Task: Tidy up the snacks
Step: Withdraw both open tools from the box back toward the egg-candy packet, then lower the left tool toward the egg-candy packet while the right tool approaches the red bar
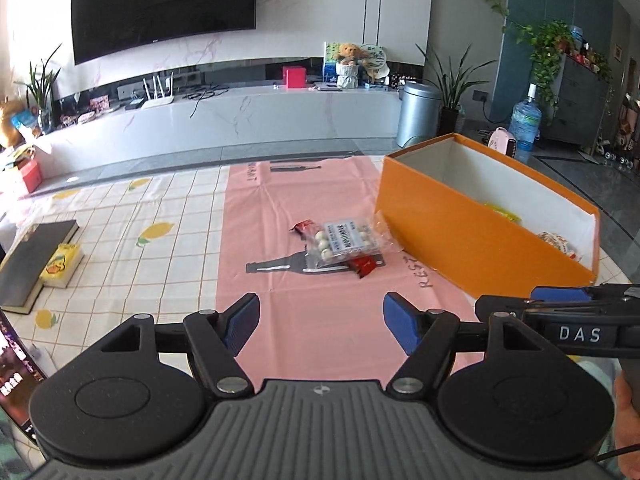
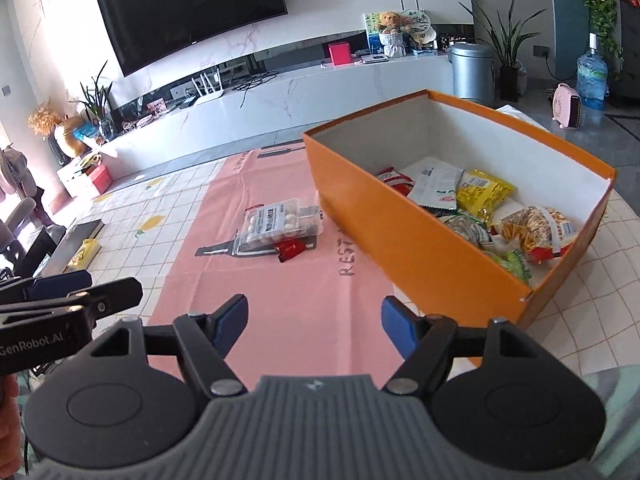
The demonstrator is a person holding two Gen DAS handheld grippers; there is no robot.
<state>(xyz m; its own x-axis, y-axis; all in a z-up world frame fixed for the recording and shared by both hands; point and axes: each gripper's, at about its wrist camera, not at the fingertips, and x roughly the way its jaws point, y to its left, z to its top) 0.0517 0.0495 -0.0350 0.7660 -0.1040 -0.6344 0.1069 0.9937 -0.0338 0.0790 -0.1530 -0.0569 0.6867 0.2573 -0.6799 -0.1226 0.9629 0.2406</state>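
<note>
Both jaws gape wide and empty: left gripper (image 1: pixel 320 320), right gripper (image 2: pixel 314 322). Ahead, a clear pack of white balls (image 2: pixel 276 222) lies beside the orange box (image 2: pixel 420 248) of snack bags (image 2: pixel 482 196).

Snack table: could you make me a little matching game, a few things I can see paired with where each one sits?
Things:
1. clear packet of white balls
2. yellow snack bag
3. dark book
4. left gripper

Places or states:
A. inside the orange box
B. on the lemon-print cloth, far left
C. open, holding nothing, above the pink mat
D. on the pink mat, outside the box, beside a small red wrapper

Pairs: 1-D, 2-A, 3-B, 4-C
</note>
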